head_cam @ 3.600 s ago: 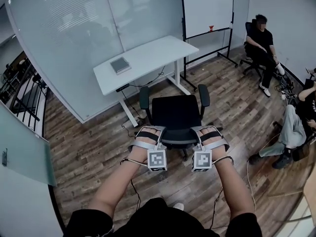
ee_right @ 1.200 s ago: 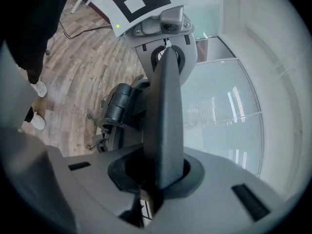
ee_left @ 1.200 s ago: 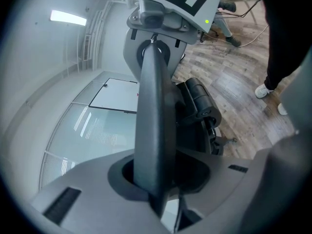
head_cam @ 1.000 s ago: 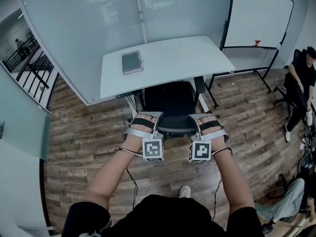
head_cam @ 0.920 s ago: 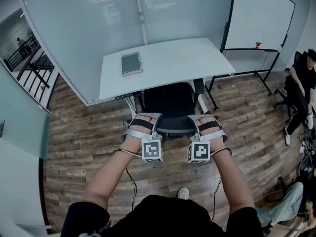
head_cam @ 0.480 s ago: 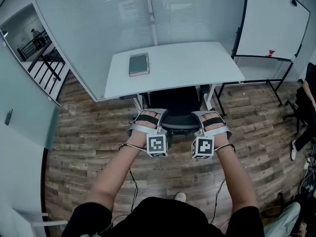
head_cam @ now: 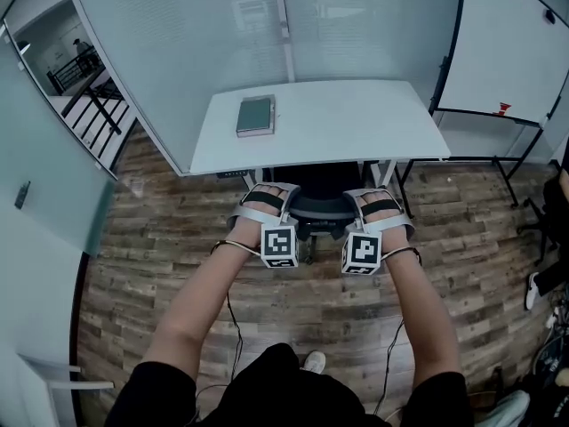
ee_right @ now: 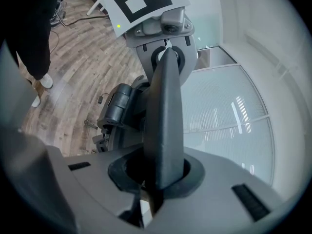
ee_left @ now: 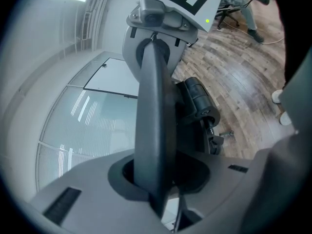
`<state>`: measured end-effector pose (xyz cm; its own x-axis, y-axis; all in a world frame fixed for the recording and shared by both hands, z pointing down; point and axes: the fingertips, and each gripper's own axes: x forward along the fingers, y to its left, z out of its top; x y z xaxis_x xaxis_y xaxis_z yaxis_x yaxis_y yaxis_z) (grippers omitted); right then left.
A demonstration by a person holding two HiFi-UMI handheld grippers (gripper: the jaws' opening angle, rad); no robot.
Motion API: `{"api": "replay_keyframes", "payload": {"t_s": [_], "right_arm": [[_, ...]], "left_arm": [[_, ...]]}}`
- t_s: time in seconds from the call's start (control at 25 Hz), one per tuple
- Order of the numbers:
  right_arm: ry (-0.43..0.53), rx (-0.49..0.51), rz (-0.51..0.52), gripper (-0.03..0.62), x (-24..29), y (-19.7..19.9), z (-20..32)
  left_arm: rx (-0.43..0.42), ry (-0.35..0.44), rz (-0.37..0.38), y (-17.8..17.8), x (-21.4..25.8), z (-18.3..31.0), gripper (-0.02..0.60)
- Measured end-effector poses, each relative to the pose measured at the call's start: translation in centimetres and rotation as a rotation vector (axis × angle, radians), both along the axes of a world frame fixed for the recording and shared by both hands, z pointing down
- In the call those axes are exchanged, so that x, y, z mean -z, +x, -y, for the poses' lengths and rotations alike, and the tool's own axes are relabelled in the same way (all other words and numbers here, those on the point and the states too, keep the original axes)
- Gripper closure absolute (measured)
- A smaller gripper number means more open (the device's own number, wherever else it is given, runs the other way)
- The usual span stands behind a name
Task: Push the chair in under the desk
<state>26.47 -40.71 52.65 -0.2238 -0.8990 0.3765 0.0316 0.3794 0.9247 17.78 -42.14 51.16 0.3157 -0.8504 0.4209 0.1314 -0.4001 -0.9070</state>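
Observation:
The black office chair point(head_cam: 320, 206) stands with its seat mostly hidden beneath the white desk point(head_cam: 356, 123); only its backrest top and part of its base show. My left gripper point(head_cam: 271, 210) and right gripper point(head_cam: 375, 210) are both shut on the backrest's top edge, side by side. In the left gripper view the dark backrest edge point(ee_left: 153, 130) runs up through my left gripper point(ee_left: 156, 182), with the other gripper clamped further along. The right gripper view shows the same backrest edge point(ee_right: 163, 126) pinched in my right gripper point(ee_right: 156, 177).
A grey-green book point(head_cam: 255, 115) lies on the desk's left part. A frosted glass wall point(head_cam: 222, 34) stands behind the desk, and a whiteboard on a stand point(head_cam: 511, 52) is at the right. Cables point(head_cam: 233, 318) trail over the wooden floor. A person's leg shows at the right edge.
The chair has rolled forward under the desk, its seat now almost hidden. Both grippers moved forward with it, still clamped on the backrest.

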Motion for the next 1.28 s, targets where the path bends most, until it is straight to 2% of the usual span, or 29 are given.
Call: {"api": "replay_keyframes", "payload": {"t_s": [0.2,0.64,0.88,1.28], "right_arm": [[-0.010,0.020,-0.007,0.540,-0.2,0.5,2.0],[-0.031,0.057,-0.020,0.543,0.0,1.5,7.1],[-0.010,0.068,-0.012,0.542,0.4,2.0,9.4],[-0.029,0.086,0.008,0.533,0.3,1.8,12.2]], "left_arm": [[0.019,-0.010,0.014,0.4,-0.3,1.8,0.486],[0.065,-0.010,-0.011,1.3,0.2,6.6,0.476],[0.069,0.026,-0.035,1.9,0.8,8.9,0.462],[0.066,0.004,-0.069,1.9,0.9,11.5,0.452]]}}
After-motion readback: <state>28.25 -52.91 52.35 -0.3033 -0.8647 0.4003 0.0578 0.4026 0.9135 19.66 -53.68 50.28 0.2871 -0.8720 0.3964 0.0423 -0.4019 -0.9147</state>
